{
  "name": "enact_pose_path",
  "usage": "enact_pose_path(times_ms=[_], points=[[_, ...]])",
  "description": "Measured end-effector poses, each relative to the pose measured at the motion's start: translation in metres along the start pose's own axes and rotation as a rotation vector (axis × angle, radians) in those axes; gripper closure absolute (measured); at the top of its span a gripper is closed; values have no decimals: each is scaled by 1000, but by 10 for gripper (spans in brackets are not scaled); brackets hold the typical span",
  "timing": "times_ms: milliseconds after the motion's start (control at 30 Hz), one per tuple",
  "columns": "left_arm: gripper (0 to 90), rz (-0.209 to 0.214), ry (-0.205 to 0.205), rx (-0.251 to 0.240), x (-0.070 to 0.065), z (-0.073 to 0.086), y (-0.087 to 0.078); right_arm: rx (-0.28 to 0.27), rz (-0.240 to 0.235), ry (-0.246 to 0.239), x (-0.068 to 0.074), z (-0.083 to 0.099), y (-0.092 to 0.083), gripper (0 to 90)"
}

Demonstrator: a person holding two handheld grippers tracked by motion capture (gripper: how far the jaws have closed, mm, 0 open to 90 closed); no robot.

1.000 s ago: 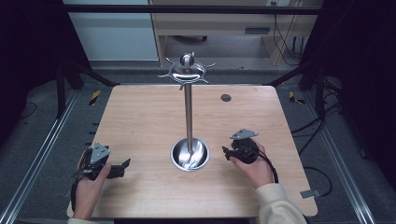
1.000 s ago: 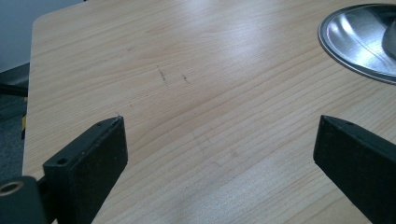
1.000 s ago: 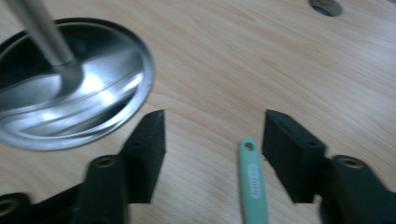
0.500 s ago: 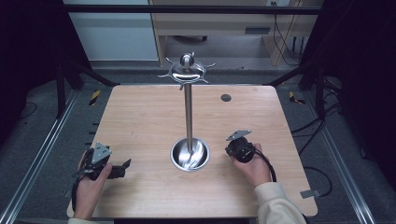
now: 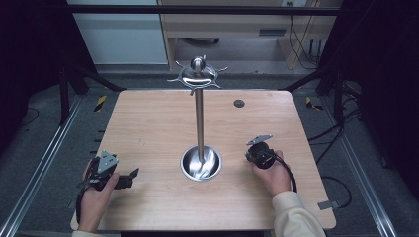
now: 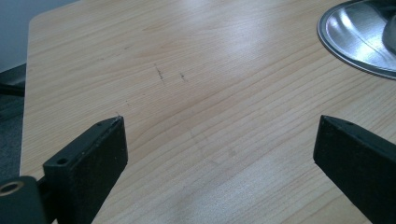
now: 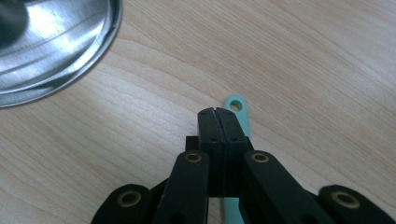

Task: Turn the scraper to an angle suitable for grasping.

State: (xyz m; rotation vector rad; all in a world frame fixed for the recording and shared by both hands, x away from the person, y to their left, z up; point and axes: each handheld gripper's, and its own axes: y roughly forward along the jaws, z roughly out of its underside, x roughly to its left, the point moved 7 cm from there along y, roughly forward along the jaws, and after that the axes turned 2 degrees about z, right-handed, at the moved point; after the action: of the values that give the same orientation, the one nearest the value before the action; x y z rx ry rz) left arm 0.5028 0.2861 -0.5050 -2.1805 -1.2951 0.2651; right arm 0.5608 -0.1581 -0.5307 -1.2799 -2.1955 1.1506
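Your wooden table (image 5: 148,128) carries the steel hook stand (image 5: 199,123), its dish-shaped base (image 7: 51,42) just left of your right gripper (image 7: 217,113). That gripper's jaws have just been closing and now sit clenched above a teal loop-ended handle (image 7: 236,105) lying flat on the table; whether they pinch it, you can't tell. Your left gripper (image 6: 219,140) rests released, nothing between.

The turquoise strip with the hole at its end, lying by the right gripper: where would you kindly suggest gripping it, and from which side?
Probably by its long edges, just behind the holed end, coming straight down from above. The turquoise strip is thin and lies flat on the table, so only its narrow edges offer purchase. The right gripper, jaws shut, covers its middle, so the rest is hidden.
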Motion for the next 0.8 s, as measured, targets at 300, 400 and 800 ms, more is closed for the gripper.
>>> enact_pose_path(times_ms=[300,400,800], points=[[28,2,7,5,-1,0,1,30,-11,-3,0,3,5,900],[28,2,7,5,-1,0,1,36,-8,5,-3,4,5,900],[28,-5,10,15,-4,3,1,39,66,83,-29,8,-2,900]])
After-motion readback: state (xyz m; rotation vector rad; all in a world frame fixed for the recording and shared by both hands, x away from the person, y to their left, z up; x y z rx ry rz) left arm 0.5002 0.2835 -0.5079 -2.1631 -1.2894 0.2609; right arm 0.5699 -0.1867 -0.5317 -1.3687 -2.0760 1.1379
